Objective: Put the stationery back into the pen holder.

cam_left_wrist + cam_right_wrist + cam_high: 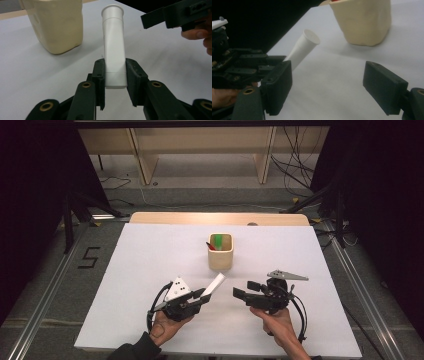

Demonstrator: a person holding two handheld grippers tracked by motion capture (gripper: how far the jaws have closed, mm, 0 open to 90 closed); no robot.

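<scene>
The high view looks forward and down over my whole table. My gripper views sit low and close, both catching the white tube and cream cup.

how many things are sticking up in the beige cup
2 show: a green item standing near the middle of the beige cup, and a red-and-black item leaning at its left edge. More may be hidden lower inside the cup.

A white table stood on grey carpet. Beyond the table, wooden shelving lined the far wall, with cables trailing nearby and darkness either side.
</scene>
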